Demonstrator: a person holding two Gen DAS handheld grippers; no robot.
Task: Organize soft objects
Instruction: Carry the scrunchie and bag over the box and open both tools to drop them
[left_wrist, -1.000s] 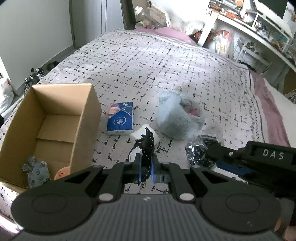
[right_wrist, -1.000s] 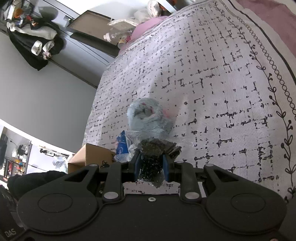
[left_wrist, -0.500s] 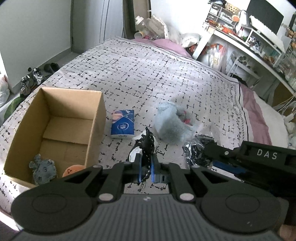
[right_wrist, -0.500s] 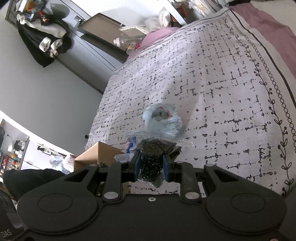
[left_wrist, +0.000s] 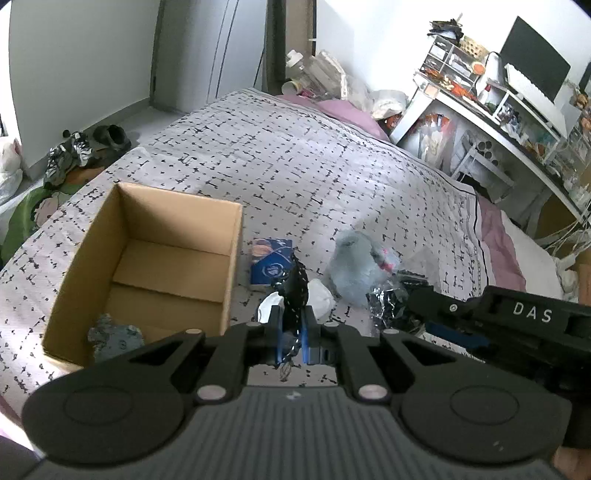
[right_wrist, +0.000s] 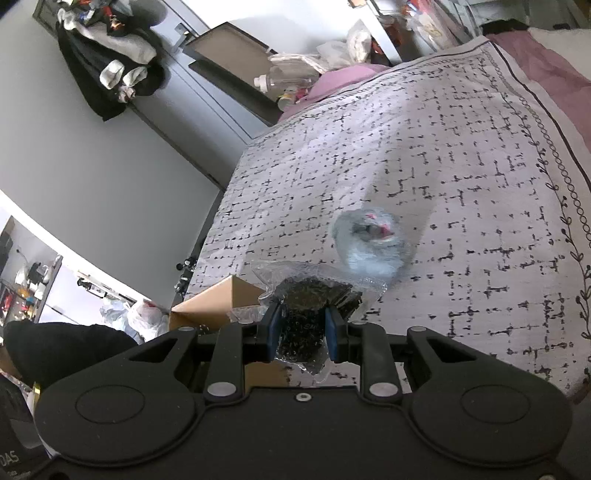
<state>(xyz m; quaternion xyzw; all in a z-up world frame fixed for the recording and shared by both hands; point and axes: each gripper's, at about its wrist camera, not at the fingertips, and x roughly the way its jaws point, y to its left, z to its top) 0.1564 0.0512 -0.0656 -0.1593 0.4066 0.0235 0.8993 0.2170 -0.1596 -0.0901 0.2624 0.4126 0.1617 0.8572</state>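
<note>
Two tools: left tool (left_wrist: 291, 334) grips one black strap (left_wrist: 295, 291), right tool (right_wrist: 301, 334) one plastic packet (right_wrist: 314, 299).

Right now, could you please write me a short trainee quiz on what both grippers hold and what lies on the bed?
1. True or false: the brown cardboard box is empty.
2. What does the right gripper clamp?
3. Which lies nearest the box: A) blue tissue packet, B) pale blue plush bundle?

Key: 1. False; a grey soft toy lies inside. 2. A clear plastic bag of dark pieces. 3. A.
</note>
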